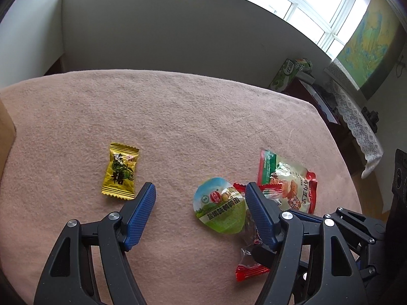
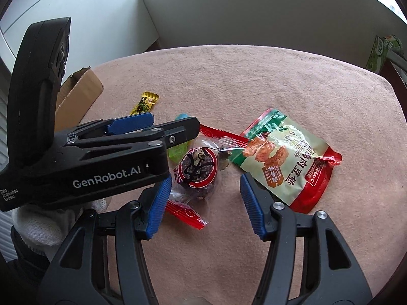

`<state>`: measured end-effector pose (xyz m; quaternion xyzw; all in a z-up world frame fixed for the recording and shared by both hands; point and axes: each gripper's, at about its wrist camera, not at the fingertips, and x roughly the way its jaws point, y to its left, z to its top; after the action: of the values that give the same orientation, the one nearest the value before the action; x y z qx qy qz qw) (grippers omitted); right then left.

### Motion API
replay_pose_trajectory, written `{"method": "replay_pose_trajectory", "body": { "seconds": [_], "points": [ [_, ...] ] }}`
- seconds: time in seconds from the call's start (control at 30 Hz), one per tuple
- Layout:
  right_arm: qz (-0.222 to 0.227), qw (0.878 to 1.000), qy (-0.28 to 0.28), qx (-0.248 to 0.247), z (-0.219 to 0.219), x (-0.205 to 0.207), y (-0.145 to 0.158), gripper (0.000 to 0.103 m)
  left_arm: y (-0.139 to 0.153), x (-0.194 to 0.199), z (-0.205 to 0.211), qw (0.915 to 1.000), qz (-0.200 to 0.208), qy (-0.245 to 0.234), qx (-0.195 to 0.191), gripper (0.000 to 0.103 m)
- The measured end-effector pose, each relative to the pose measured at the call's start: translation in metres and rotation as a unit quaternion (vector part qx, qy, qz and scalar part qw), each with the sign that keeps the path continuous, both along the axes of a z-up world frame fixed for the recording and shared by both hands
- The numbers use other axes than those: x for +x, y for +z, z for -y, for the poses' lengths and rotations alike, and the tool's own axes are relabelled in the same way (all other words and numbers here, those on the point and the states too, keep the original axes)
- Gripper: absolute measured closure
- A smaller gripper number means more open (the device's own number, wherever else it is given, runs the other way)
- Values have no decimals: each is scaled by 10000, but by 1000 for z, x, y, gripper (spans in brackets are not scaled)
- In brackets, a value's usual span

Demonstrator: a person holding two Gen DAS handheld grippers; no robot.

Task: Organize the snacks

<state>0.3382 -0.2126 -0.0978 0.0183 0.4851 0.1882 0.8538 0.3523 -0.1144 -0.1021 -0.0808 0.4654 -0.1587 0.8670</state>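
Observation:
Several snacks lie on a pink cloth-covered table point(image 1: 178, 117). A yellow candy point(image 1: 120, 171) lies left of my left gripper point(image 1: 201, 195), which is open and empty. A round green-lidded egg pack point(image 1: 220, 206) lies between its fingers, close to the right one. A clear red-ended wrapper with a dark snack point(image 2: 197, 170) lies between the fingers of my open right gripper point(image 2: 204, 189), near the left one. A red and green tofu pouch point(image 2: 285, 157) lies just right of it. The left gripper's body point(image 2: 89, 152) crosses the right wrist view.
An open cardboard box point(image 2: 78, 94) stands at the table's left edge. A green carton point(image 1: 285, 75) and a lace-covered shelf point(image 1: 356, 117) stand beyond the table's right side. A wall runs behind the table.

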Motion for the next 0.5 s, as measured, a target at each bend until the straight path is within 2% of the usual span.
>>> {"method": "replay_pose_trajectory", "body": {
  "seconds": [0.23,0.4,0.5],
  "points": [
    [75,9999,27,-93,-1,0,-1,44,-1,-4,11,9995,115,-87,279,33],
    [34,9999,16,-111,-4,3,-5,45,-6,-4,17,9987,127,-57,492,55],
    [44,9999,16,-127,-6,4,-6,44,-7,-4,18,9984,152,-57,536,64]
  ]
}}
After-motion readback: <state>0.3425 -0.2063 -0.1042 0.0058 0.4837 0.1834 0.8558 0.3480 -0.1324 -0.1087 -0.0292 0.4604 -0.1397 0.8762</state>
